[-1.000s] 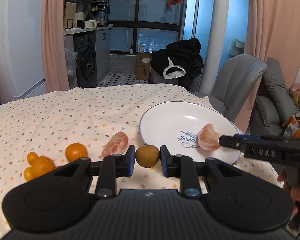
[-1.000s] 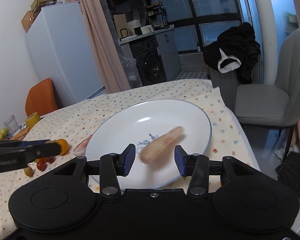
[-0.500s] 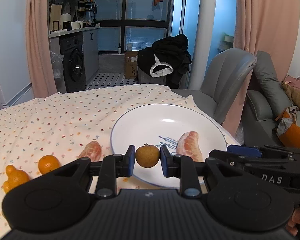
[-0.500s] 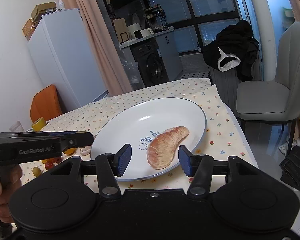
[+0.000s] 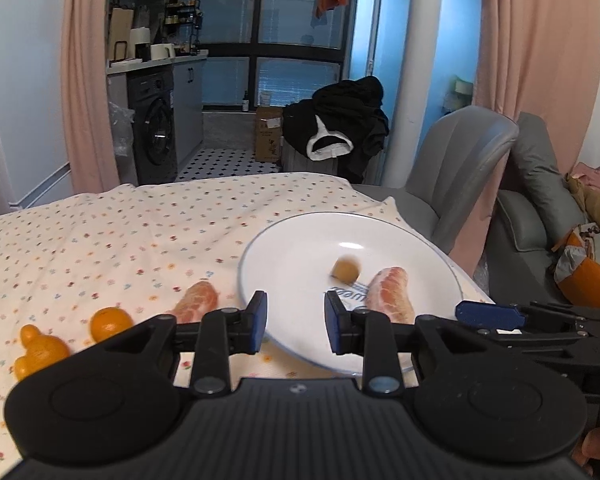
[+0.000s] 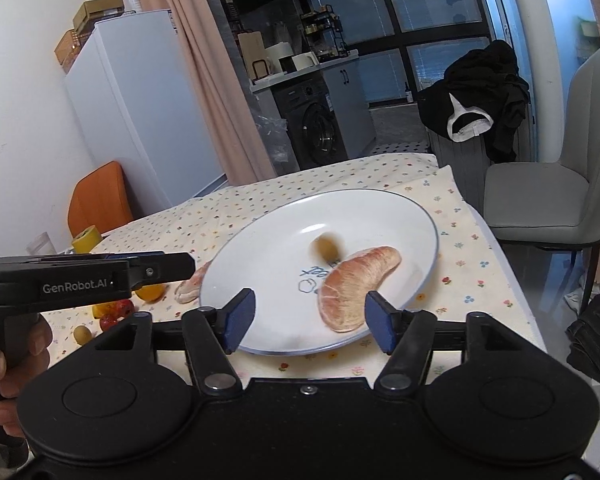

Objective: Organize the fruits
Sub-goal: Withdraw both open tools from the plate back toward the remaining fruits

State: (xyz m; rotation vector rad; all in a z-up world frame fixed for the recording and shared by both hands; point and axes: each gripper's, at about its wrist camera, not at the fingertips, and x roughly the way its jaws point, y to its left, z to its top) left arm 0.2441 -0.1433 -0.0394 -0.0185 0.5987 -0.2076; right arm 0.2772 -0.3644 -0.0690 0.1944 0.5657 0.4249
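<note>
A white plate lies on the flowered tablecloth near the table's right end. A small brown round fruit, blurred, sits on the plate beside a peeled pomelo segment. My left gripper hangs open over the plate's near rim, holding nothing. My right gripper is open too, at the plate's front edge with the segment just beyond its fingers. Another pomelo segment and small oranges lie on the cloth left of the plate.
More little fruits, orange, red and yellow-green, lie at the table's left. A grey chair stands past the right table edge, with a sofa further right. A person's hand holds the left gripper's handle.
My left gripper moved over the plate, opened and let go of the brown fruit, which now sits on the plate. The right gripper drew back a little from the pomelo segment.
</note>
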